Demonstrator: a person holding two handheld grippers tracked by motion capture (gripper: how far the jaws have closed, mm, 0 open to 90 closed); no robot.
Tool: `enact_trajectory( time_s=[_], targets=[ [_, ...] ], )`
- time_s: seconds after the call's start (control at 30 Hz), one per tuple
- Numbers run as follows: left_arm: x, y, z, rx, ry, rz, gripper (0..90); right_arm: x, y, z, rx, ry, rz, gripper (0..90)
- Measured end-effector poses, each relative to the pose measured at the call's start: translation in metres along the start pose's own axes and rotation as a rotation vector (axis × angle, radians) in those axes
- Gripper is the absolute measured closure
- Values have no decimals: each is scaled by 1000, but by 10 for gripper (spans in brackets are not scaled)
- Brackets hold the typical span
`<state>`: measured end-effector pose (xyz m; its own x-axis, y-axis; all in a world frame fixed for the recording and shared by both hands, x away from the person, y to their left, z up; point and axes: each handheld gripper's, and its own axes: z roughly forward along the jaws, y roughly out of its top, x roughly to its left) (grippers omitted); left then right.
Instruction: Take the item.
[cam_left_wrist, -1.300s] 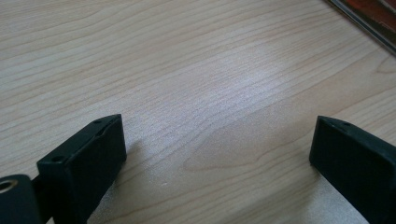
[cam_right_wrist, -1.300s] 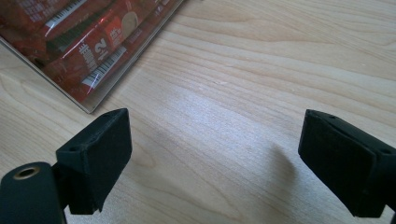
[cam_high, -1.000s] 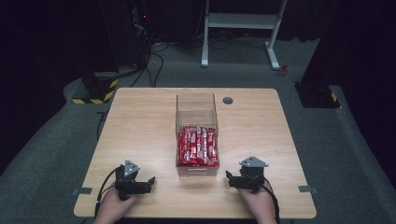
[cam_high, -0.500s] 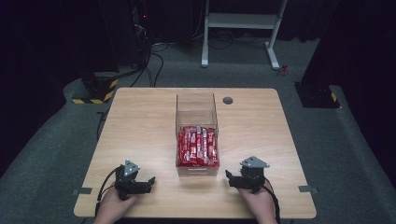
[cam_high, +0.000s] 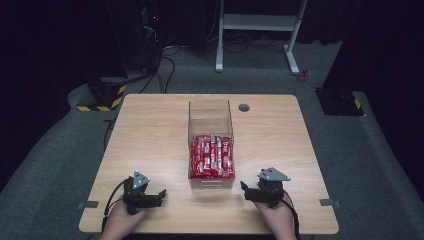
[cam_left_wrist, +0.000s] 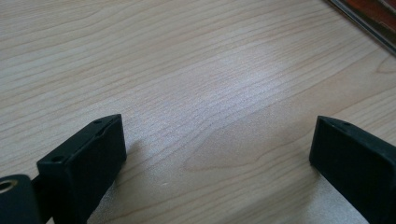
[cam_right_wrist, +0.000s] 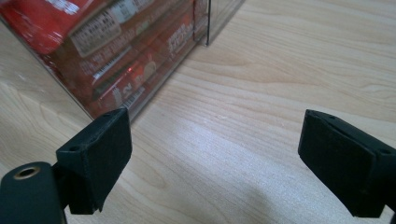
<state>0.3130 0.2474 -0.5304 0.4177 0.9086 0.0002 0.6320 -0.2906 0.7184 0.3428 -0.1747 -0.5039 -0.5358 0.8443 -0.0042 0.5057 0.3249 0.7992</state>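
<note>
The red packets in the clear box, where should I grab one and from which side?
Probably from straight above: the clear box is open at the top and its walls block the sides. The red packets lie flat, packed side by side at its near end, so pinch one across its narrow width. The right gripper, jaws open, sits nearest.

Matt pale wood table; clear, probably plastic box; glossy red wrappers.

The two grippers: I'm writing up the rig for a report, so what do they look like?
Both the left gripper and the right gripper are black, each topped by a grey three-cornered plate with a black cable trailing back. Their fingers are blocky black pads with small screw holes. No sleeves show.
</note>
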Motion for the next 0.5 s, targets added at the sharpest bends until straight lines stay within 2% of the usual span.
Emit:
enact_trajectory(
  time_s=[0.37,0.5],
  targets=[
    [0,0,0,-1,-1,-1,40,6,6,-11,-99,2,-17,103],
    [0,0,0,-1,-1,-1,40,7,8,-15,-117,2,-16,109]
  ],
)
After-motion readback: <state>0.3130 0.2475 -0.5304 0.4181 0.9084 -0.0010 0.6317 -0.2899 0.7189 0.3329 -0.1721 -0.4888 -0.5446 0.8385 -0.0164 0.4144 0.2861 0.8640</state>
